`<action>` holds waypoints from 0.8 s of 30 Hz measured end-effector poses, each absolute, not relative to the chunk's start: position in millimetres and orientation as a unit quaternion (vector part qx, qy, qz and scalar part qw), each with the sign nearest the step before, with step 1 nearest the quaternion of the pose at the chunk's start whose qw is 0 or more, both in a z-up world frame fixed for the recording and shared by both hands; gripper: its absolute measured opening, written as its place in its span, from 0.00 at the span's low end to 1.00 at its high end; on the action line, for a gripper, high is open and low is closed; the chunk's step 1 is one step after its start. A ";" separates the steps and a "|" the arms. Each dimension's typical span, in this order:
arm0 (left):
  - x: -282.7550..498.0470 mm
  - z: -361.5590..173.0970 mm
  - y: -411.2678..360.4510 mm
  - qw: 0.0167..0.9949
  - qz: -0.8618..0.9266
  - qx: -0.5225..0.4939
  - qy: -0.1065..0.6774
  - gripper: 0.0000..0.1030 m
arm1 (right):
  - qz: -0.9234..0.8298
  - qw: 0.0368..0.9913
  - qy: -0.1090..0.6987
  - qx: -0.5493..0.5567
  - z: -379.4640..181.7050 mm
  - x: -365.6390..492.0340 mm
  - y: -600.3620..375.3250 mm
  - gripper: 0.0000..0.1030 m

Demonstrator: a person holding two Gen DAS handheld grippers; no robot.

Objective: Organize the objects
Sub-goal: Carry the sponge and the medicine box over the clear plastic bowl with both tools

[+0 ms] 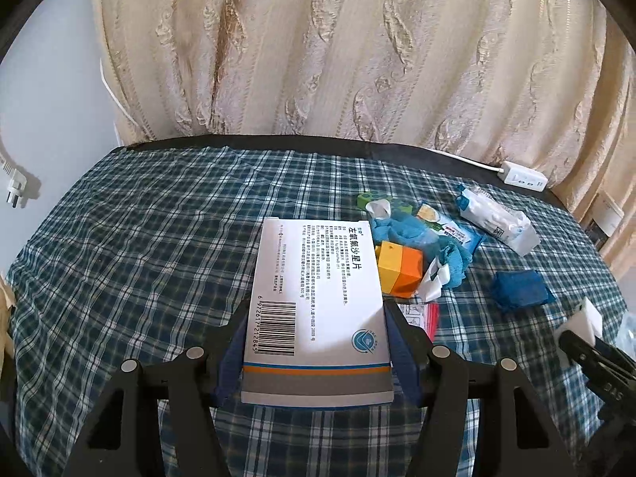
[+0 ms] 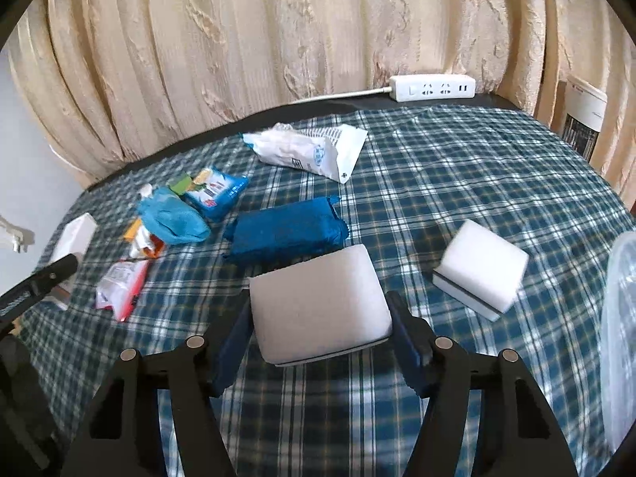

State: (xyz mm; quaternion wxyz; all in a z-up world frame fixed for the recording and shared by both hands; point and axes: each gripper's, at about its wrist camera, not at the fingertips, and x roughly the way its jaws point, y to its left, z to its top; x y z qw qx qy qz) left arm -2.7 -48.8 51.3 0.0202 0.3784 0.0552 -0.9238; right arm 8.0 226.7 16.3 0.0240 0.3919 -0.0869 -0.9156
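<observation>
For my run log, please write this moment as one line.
left gripper: shut on medicine box | right gripper: shut on white sponge | second sponge: on checked cloth

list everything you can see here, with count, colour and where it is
medicine box: 1, white, held in the left gripper
sponge: 2, white; one held in the right gripper, the other on the cloth to its right
blue pack: 1, dark blue, just beyond the held sponge
wipes pack: 1, blue, in the left pile
net ball: 1, light blue, left pile
block: 1, orange and yellow, beside the box
red sachet: 1, red and white, near left
white bag: 1, white, far centre
power strip: 1, white, far edge
tablecloth: 1, blue plaid
curtain: 1, cream, behind
left gripper: 1, black, shut on the box
right gripper: 1, black, shut on the sponge
</observation>
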 end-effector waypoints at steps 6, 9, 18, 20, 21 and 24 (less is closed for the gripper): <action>-1.8 51.9 -44.9 0.020 -0.926 0.373 0.049 0.64 | -0.920 0.018 -0.099 0.378 26.5 33.2 236.8 0.64; -1.3 51.0 -41.5 0.020 -0.927 0.373 0.045 0.64 | -0.924 0.009 -0.102 0.368 33.2 46.8 246.1 0.64; 10.0 57.0 -19.3 -0.001 -0.926 0.375 0.035 0.64 | -0.933 -0.039 -0.115 0.340 51.6 84.3 288.1 0.64; 14.9 61.9 -11.8 -0.011 -0.928 0.372 0.032 0.64 | -0.933 -0.052 -0.120 0.336 52.8 91.4 299.1 0.64; 17.1 64.4 -7.5 -0.015 -0.929 0.370 0.029 0.64 | -0.932 -0.058 -0.123 0.335 53.0 95.1 304.9 0.64; 22.1 71.5 8.0 -0.029 -0.930 0.365 0.017 0.64 | -0.931 -0.076 -0.134 0.330 53.6 103.5 322.5 0.64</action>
